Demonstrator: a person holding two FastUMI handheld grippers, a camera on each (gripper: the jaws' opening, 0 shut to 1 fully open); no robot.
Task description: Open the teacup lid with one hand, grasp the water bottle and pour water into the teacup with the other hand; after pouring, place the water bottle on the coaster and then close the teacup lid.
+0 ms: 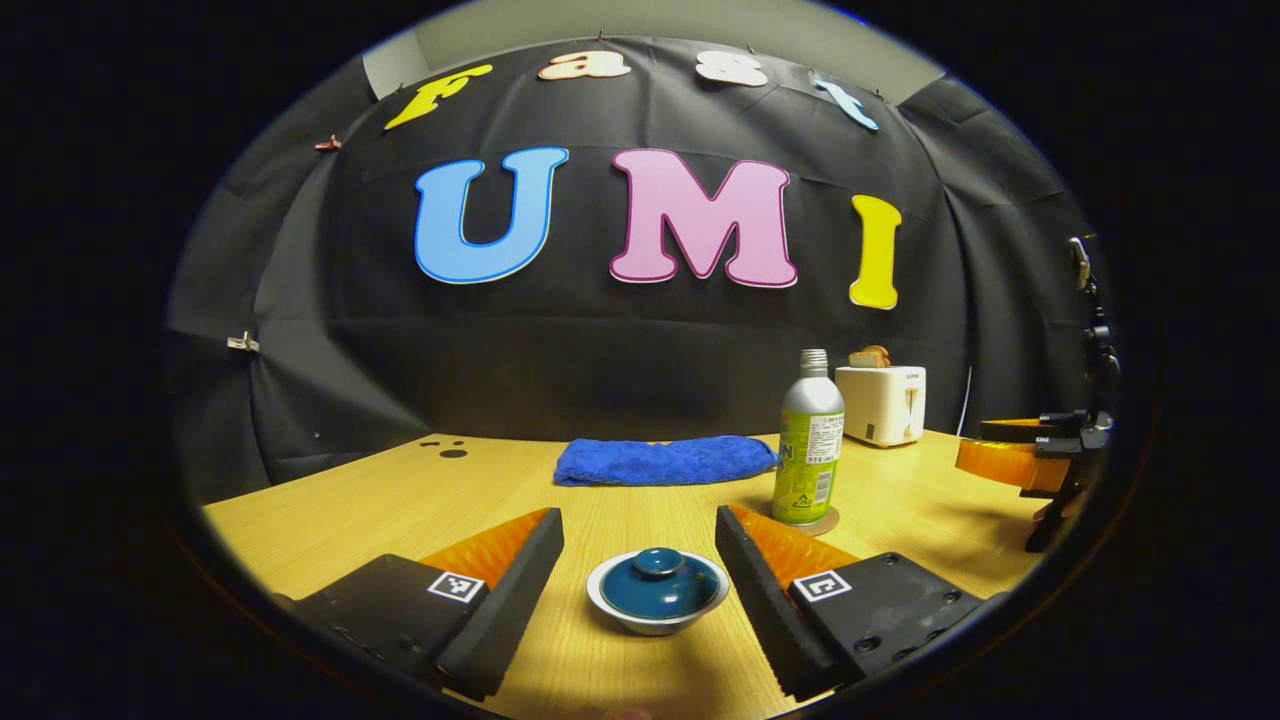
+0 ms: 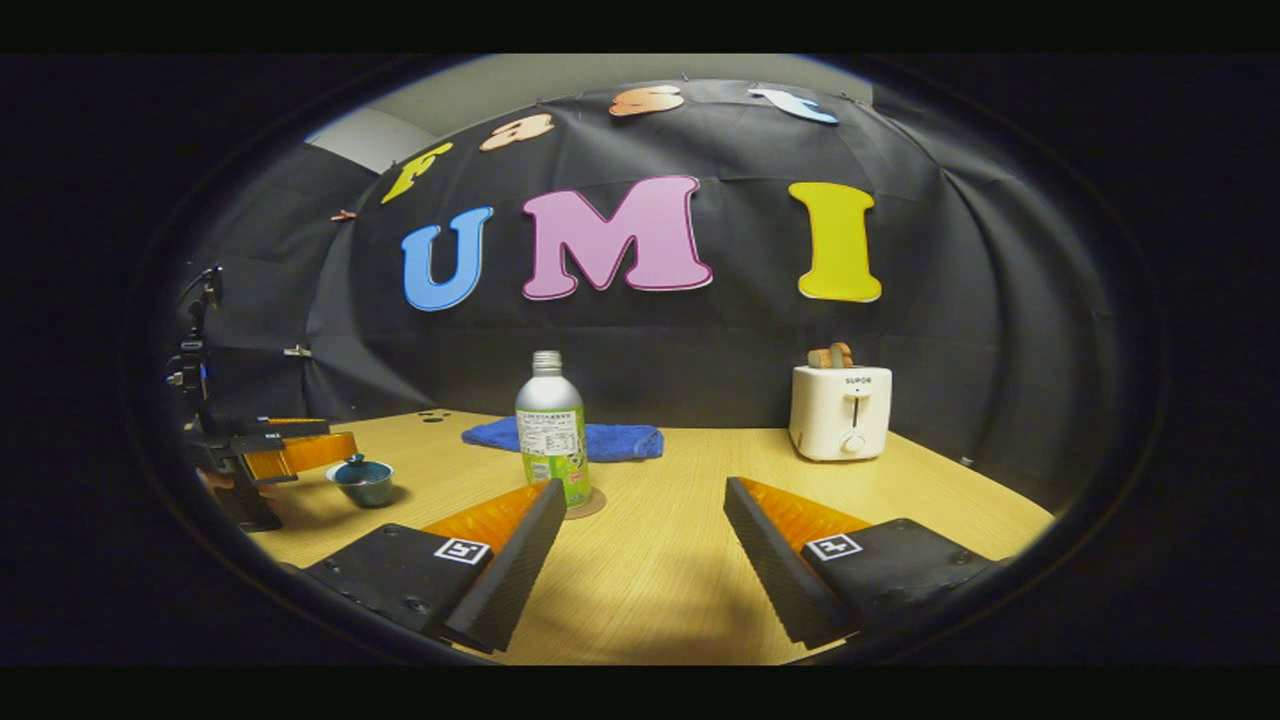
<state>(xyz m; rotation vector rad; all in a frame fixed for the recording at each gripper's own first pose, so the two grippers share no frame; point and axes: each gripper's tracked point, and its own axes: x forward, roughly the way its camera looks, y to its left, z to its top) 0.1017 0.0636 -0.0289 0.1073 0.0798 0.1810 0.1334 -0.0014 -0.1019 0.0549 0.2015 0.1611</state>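
A small white teacup [image 1: 657, 606] with a dark teal lid [image 1: 657, 578] sits on the wooden table, right between the spread fingers of my left gripper [image 1: 640, 545], which is open and touches nothing. The green-labelled metal water bottle [image 1: 808, 440] stands upright on a round coaster [image 1: 828, 521] behind and to the right of the cup. In the right gripper view the bottle [image 2: 551, 428] stands ahead and left of my right gripper [image 2: 640, 515], which is open and empty. There the teacup [image 2: 362, 481] sits at the far left beside the left gripper [image 2: 290, 452].
A folded blue towel [image 1: 665, 461] lies at the back of the table [image 1: 380, 510]. A white toaster [image 2: 841, 410] with bread in it stands at the back right. The right gripper [image 1: 1030, 455] shows at the right edge of the left gripper view.
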